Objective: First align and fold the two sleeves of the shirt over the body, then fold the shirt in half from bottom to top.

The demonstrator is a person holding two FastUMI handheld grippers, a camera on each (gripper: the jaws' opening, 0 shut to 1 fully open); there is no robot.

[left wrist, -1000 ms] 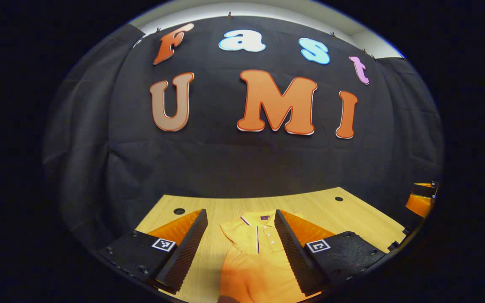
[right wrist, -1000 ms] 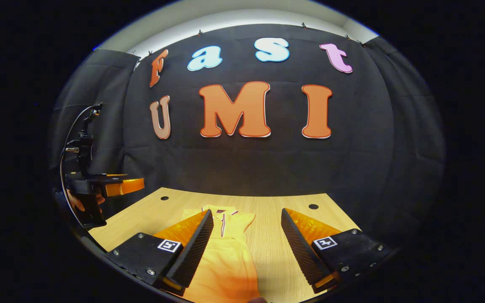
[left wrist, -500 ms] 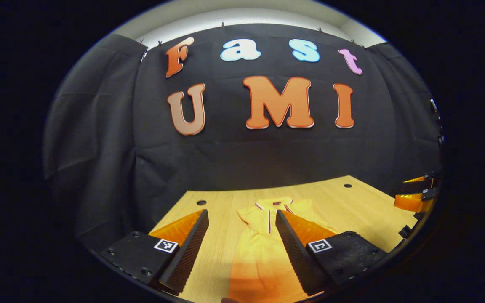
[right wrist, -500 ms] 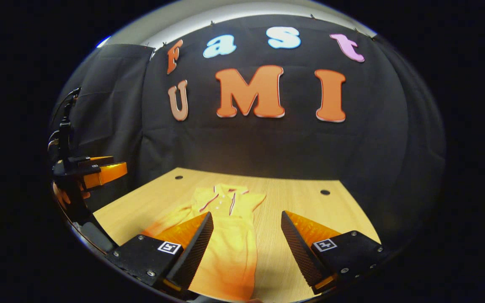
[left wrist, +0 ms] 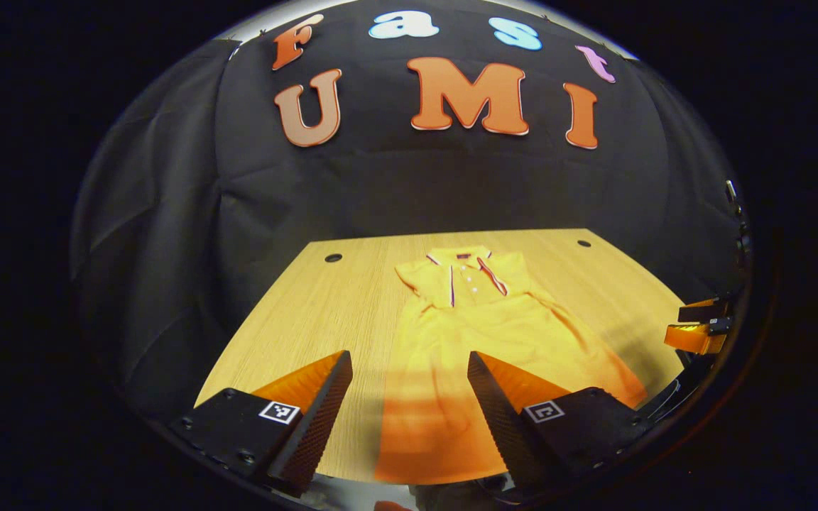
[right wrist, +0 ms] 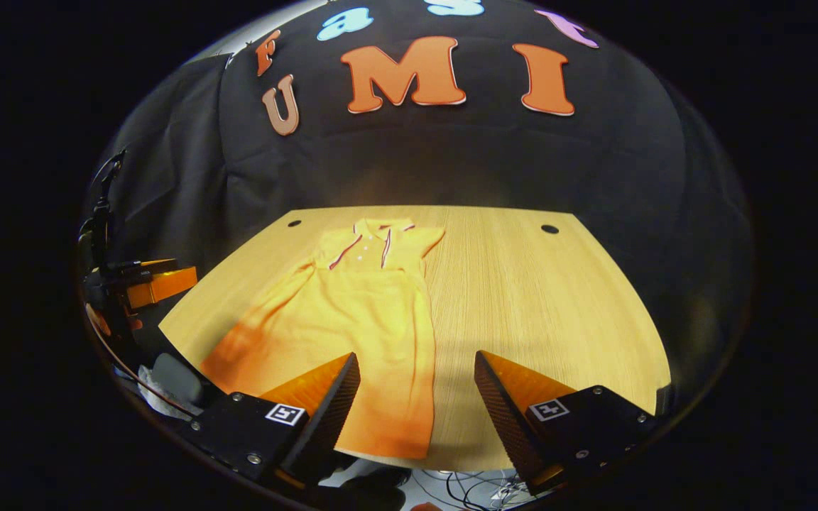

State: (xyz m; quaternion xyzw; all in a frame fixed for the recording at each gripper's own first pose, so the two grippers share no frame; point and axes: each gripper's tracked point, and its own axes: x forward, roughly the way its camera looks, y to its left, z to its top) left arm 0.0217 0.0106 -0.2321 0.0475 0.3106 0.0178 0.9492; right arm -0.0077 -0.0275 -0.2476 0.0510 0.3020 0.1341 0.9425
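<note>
The shirt [left wrist: 480, 333] lies flat on the surface [left wrist: 324, 312], collar at the far end. The left gripper [left wrist: 409, 397] and right gripper [right wrist: 416, 404] hang above its near hem, both open, holding nothing.

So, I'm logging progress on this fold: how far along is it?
Done: nothing clearly. The shirt lies lengthwise on the table, collar at the far end; whether its sleeves are folded is hard to tell. In hand: nothing, since the left gripper and right gripper are open above it. Left: the bottom-to-top fold.
</note>
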